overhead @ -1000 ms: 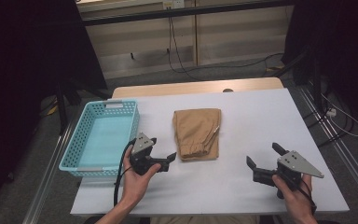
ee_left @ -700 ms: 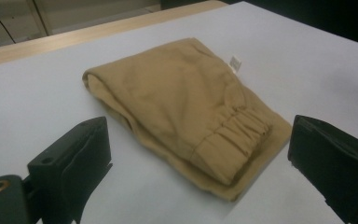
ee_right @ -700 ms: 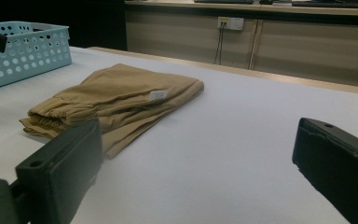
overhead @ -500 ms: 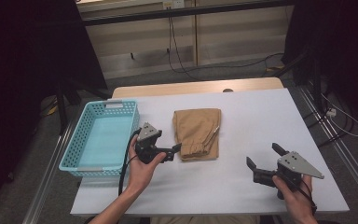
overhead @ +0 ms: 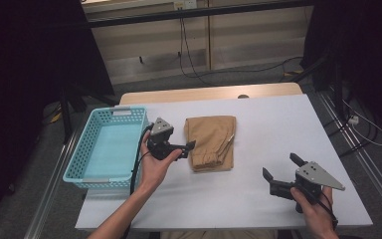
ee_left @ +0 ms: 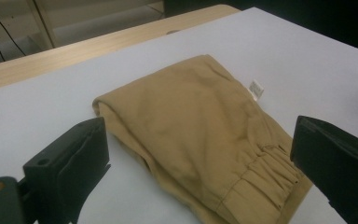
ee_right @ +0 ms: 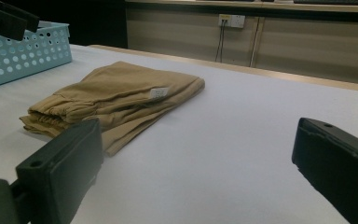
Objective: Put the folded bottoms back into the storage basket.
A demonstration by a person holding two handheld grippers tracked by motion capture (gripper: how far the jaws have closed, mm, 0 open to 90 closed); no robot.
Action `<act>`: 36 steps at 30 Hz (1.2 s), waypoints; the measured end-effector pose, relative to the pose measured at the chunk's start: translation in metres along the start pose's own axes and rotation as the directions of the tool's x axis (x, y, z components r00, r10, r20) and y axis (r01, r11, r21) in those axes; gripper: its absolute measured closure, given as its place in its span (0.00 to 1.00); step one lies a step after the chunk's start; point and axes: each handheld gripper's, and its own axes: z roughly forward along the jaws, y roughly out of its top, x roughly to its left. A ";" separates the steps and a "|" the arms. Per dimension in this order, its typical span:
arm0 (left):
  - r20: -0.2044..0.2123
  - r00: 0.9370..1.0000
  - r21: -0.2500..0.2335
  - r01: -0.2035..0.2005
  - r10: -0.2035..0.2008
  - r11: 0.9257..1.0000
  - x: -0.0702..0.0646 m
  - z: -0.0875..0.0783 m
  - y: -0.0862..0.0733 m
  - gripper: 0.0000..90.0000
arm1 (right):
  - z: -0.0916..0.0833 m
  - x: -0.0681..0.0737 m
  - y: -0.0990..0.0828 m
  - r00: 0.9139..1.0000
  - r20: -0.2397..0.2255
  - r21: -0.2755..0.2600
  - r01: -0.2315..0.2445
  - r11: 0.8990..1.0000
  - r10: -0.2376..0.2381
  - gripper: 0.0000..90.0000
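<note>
Garment: a folded tan cotton pair of trousers with an elastic waistband (overhead: 212, 142) lies flat near the middle of the white rectangular table (overhead: 258, 119); its gathered waistband faces six o'clock and a small white label (ee_left: 256, 89) sticks out on its three o'clock edge.
Left tool: the black two-jaw left gripper (overhead: 185, 148) hovers just at the garment's nine o'clock edge, pointing toward three o'clock; its jaws stand wide apart with nothing between them, and in the left gripper view the trousers fill the gap ahead of them.
Right tool: the black two-jaw right gripper with a grey three-cornered plate (overhead: 278, 172) sits low over the table at about five o'clock from the trousers, well apart from them; its jaws are spread and empty.
Container: a light blue perforated plastic basket (overhead: 92, 144) stands at nine o'clock of the garment, near the table's left edge, just beside the left hand (overhead: 154, 167).
Contact: neither tool touches the cloth.
</note>
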 end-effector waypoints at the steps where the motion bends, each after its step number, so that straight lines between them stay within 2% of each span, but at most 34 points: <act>1: -0.009 1.000 0.009 -0.001 0.001 1.000 0.001 0.001 0.001 0.06 | 0.000 0.000 0.000 1.000 0.000 0.000 0.000 1.000 0.000 0.02; 6: -0.024 0.999 -0.010 0.026 -0.026 1.000 0.007 0.008 0.005 0.06 | -0.002 0.000 0.000 1.000 0.006 -0.001 -0.003 1.000 0.003 0.02; 10: -0.034 0.999 -0.007 0.012 -0.012 1.000 0.010 0.011 0.010 0.06 | -0.002 0.000 0.000 1.000 0.005 -0.001 0.003 1.000 -0.003 0.02; 13: -0.032 0.999 -0.001 0.037 -0.037 0.999 0.013 0.018 0.013 0.04 | -0.001 0.001 0.000 1.000 0.003 0.001 0.005 1.000 -0.005 0.02; 14: -0.032 0.999 0.015 0.024 -0.024 1.000 0.014 0.019 0.014 0.05 | -0.001 0.001 0.000 1.000 0.003 0.001 0.007 1.000 -0.007 0.02; 23: -0.048 0.997 -0.003 0.062 -0.062 0.998 0.022 0.036 0.019 0.06 | -0.001 0.001 -0.001 1.000 0.002 0.005 0.010 1.000 -0.010 0.02; 24: -0.053 0.997 0.005 0.053 -0.053 0.999 0.023 0.037 0.021 0.06 | -0.001 0.001 -0.001 1.000 0.002 0.006 0.011 1.000 -0.011 0.02; 28: -0.067 0.996 0.008 0.054 -0.054 0.998 0.024 0.044 0.023 0.07 | -0.001 0.001 -0.001 1.000 -0.002 0.008 0.010 1.000 -0.010 0.02; 31: -0.069 0.995 0.009 0.073 -0.072 0.997 0.026 0.050 0.022 0.07 | -0.001 0.001 -0.001 1.000 -0.006 0.008 0.011 1.000 -0.011 0.02; 36: -0.075 0.993 0.043 0.100 -0.096 0.994 0.027 0.056 0.017 0.07 | -0.001 0.001 -0.001 1.000 -0.008 0.010 0.012 1.000 -0.012 0.02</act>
